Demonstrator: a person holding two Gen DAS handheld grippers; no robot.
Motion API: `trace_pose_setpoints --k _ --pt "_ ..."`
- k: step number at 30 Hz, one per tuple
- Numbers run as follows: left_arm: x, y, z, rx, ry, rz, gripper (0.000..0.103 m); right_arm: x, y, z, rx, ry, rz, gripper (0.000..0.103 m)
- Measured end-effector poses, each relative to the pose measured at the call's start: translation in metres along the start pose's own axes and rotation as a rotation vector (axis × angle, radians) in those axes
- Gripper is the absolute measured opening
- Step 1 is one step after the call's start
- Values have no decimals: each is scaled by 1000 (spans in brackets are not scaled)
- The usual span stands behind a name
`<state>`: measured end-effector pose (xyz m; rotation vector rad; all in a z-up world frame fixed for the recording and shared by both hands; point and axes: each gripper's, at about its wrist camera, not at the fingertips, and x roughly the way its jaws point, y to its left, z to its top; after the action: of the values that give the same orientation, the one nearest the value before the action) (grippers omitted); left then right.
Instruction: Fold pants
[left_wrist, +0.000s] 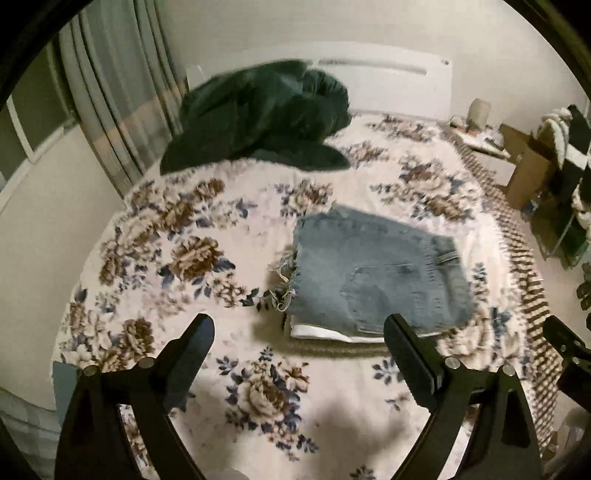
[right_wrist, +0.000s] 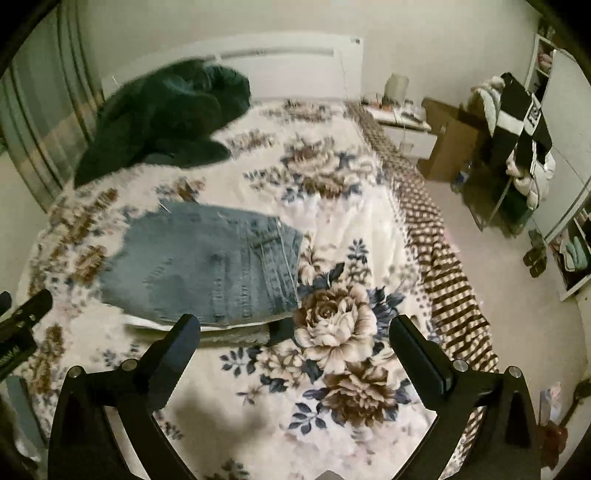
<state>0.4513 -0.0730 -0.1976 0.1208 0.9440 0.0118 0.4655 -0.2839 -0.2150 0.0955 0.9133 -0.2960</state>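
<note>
Jeans (left_wrist: 376, 277) lay folded into one compact rectangle on the bed (left_wrist: 229, 373), with a back pocket facing up and a frayed hem along the left edge in the left wrist view. Under the denim sat a white folded layer (left_wrist: 325, 332), and in the right wrist view a strip of another pale fabric showed beneath that, so the stack held at least two pieces; the exact count could not be told. One floral blanket, with brown and blue flowers on white, covered the bed. One dark green heap of cloth (left_wrist: 258, 118) lay near the white headboard (left_wrist: 388, 81), well apart from the jeans.

Two hand-held grippers were in use. The left hand-held gripper (left_wrist: 299, 325) hovered just in front of the stack with its jaws spread wide and nothing between them. The right hand-held gripper (right_wrist: 295, 325) was likewise released, its left finger overlapping the near edge of the jeans (right_wrist: 207, 258) in the picture, though contact could not be told.

Beside the bed stood one white nightstand (right_wrist: 406, 129) and one brown cardboard box (right_wrist: 450, 144). A black-and-white garment (right_wrist: 524, 110) hung to the right, carrying white lettering too blurred to read. No label on the jeans was legible. Curtains (left_wrist: 110, 92) hung at the left.
</note>
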Motion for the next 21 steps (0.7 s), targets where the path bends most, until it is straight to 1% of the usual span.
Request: trace_pose_setpoints --k 7,11,15,19,21 --pt "-126 -3 -19 -5 -92 -1 94 -139 -16 -24 -20 -113 59 103" --pt "-186 0 -35 -27 -131 -9 94 -218 -28 -47 -34 -175 96 103" --pt "-232 3 -50 -40 -161 7 94 -282 -38 -65 -45 -225 117 103" --pt "-265 9 -63 -64 -176 -26 94 -332 -43 -83 -53 -255 124 103" --pt "-276 10 -66 -65 -189 -37 94 -355 -46 -91 -49 -274 112 103"
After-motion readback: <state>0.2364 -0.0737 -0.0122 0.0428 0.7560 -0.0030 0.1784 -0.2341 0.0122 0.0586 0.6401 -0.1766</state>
